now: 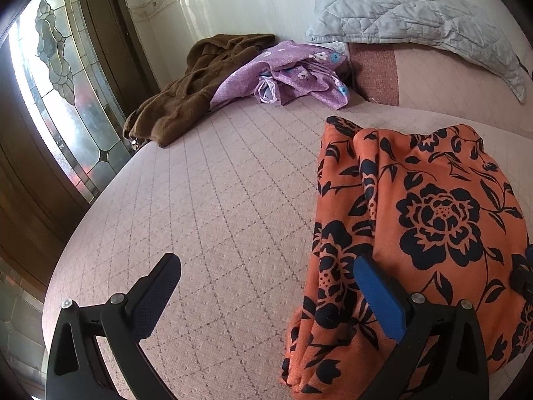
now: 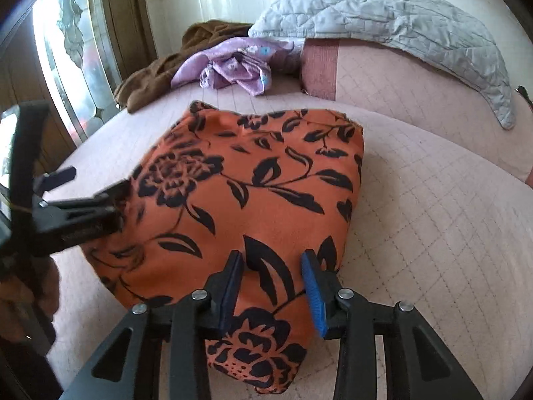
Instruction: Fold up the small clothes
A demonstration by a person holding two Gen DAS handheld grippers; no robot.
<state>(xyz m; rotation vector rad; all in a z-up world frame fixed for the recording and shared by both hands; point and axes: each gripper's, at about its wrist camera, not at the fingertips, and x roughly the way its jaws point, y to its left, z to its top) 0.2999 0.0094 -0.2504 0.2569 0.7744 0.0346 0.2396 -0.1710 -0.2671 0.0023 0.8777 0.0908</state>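
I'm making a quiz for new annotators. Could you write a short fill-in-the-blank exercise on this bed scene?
1. The folded garment nearest the right gripper is orange with black ____ print.
2. The grey quilted ____ lies at the back of the bed.
3. Next to the brown garment lies a crumpled ____ floral one.

Missing words: flower; pillow; purple

Left wrist view: mounted behind the left tool (image 1: 266, 286), angled down across the bed (image 1: 213, 206), close to the orange cloth (image 1: 426, 220) at 3 o'clock. Right wrist view: likewise angled down, directly over the cloth, left tool at 9 o'clock. Shared: cloth, pillow (image 2: 383, 23), window (image 1: 60, 76).
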